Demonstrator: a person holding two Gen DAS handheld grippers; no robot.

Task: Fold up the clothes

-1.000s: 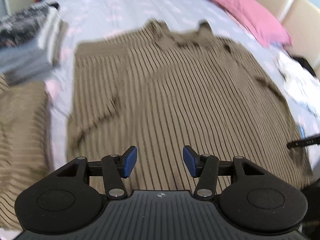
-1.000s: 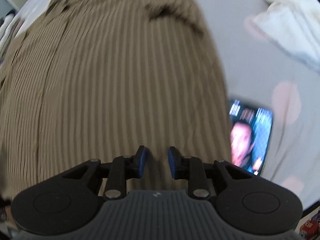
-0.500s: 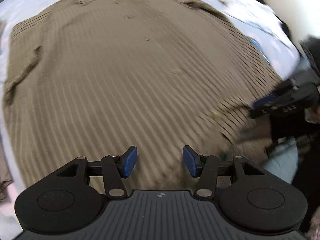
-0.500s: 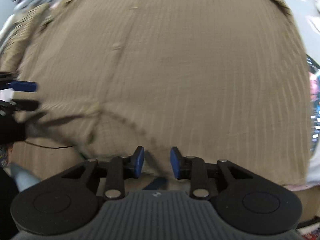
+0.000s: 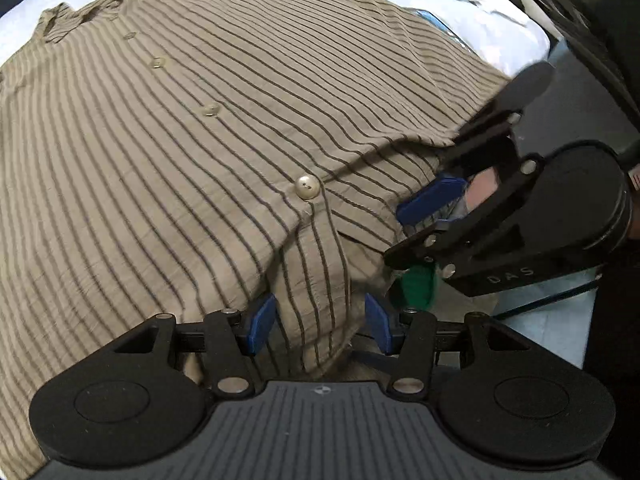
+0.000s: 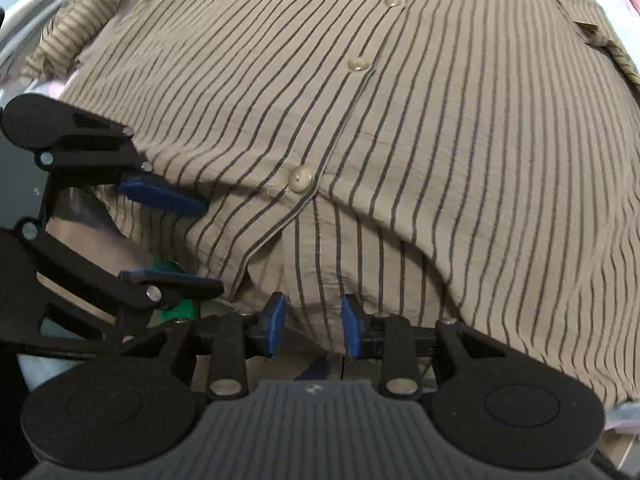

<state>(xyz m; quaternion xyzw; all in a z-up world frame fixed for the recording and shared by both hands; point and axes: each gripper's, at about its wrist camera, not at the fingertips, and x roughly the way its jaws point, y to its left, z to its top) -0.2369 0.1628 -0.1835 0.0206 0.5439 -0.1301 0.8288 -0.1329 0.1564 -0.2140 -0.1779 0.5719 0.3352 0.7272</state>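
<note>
Bed w/ pale sheet (image 5: 24, 28) fills most of the bkgd. White bedding (image 5: 496, 4) bunched at far edge; even, soft light.

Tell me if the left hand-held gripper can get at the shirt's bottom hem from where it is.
Probably yes: the left hand-held gripper stands open with the striped shirt hem already between its pads, nothing blocking.
</note>
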